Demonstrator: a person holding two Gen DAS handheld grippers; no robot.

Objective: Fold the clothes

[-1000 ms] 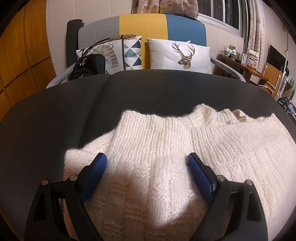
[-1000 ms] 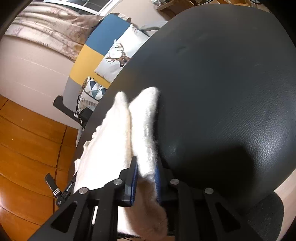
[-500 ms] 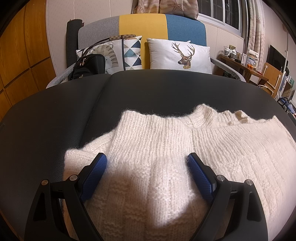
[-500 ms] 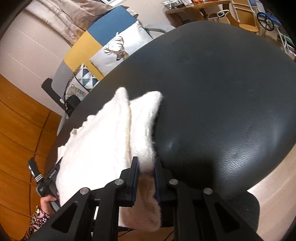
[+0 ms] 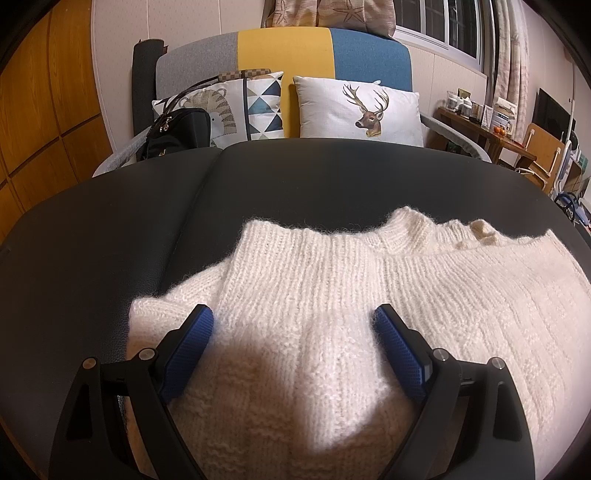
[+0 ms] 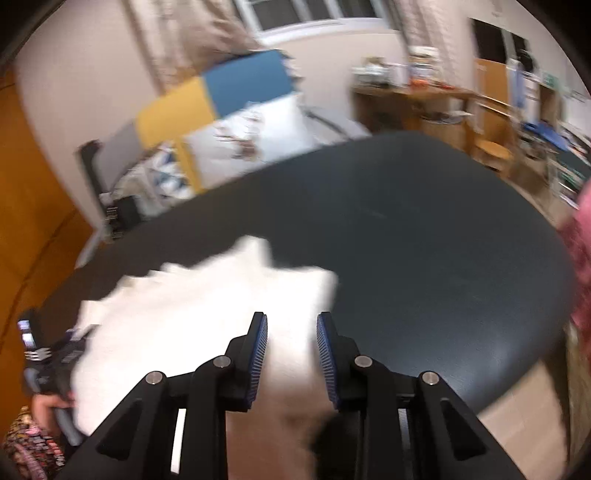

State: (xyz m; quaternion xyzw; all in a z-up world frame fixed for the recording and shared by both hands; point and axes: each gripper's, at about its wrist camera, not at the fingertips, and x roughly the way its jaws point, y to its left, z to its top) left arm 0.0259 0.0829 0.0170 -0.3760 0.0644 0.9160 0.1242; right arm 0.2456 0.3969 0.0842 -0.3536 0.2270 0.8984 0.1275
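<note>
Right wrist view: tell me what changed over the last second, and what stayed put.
The right gripper has let go of the white sweater: its jaws have just been opening, and the folded edge it was pinching now lies below them on the black table. The view is blurred and has rolled toward level. The left gripper stays wide open over the sweater, which has not shifted.

A sofa with grey, yellow and blue back panels stands against the pale wall, just behind the black padded counter. On the sofa lean a deer cushion, a triangle-patterned cushion and a black handbag. Left of the sofa run orange wooden panels. Right of it, a window with patterned curtains sits above a cluttered wooden side table, with a wooden chair beyond.
</note>
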